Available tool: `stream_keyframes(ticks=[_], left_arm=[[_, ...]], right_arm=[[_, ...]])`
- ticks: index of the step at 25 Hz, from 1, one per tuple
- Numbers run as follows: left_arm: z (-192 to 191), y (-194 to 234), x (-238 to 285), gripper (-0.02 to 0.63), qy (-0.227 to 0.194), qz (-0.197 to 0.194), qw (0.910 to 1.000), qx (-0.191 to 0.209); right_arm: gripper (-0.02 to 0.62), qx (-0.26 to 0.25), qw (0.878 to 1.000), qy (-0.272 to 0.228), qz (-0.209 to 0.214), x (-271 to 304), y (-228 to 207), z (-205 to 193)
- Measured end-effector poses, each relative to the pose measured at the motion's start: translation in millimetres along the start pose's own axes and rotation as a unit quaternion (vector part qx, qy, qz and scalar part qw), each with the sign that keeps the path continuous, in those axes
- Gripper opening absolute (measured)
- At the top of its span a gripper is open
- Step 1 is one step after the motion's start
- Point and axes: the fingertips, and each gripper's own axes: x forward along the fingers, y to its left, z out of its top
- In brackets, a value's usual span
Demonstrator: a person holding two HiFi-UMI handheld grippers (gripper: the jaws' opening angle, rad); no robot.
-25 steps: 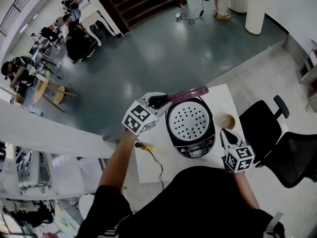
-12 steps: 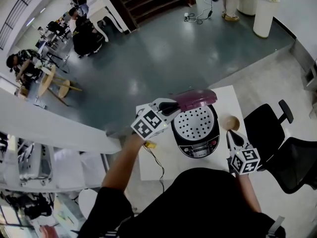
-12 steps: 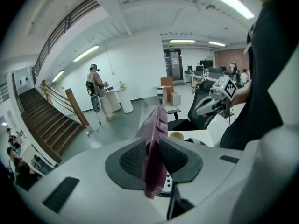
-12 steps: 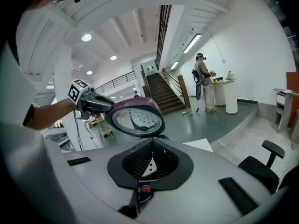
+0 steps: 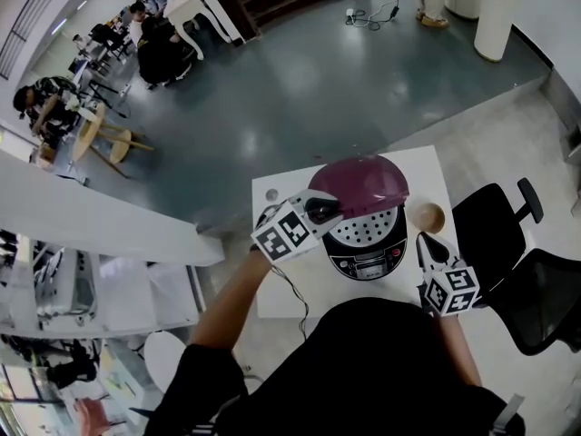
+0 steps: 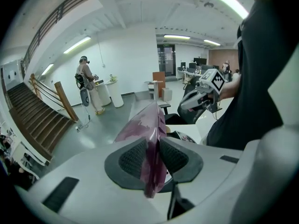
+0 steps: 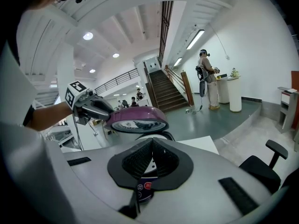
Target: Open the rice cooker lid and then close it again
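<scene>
Nearest me, the right gripper [image 5: 425, 242] is hovering at about 4 o'clock of the rice cooker [image 5: 368, 254], its jaws pressed together on nothing. The left gripper [image 5: 323, 210] is coming in from 9 o'clock and clamping the front rim of the purple lid [image 5: 363, 184], which is hanging half-open, tilted over the pot. The cooker's sitting mid-table [image 5: 281, 289], with a small wooden bowl [image 5: 427, 216] just beside it at 2 o'clock.
</scene>
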Motion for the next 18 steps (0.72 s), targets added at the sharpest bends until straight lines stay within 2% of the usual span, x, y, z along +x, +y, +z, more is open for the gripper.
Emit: stream_keyframes(ticks=[5,9,18], left_arm=[[-13.5,-25.3,15.2,0.092,0.019,-0.013,0.9997,0.009],[-21.8,-41.6,26.6,0.091,0.034,-0.017,0.9988,0.032],[-43.5,-65.5,42.4,0.086,0.058,-0.035,0.9959,0.060]], right_arm=[[0.000,-0.002,1.000,0.006,0.005,1.9,-1.2,-2.4],[0.000,-0.004,1.000,0.011,0.014,3.5,4.5,-5.6],[0.000,-0.006,0.999,0.024,0.028,8.7,15.6,-13.9]])
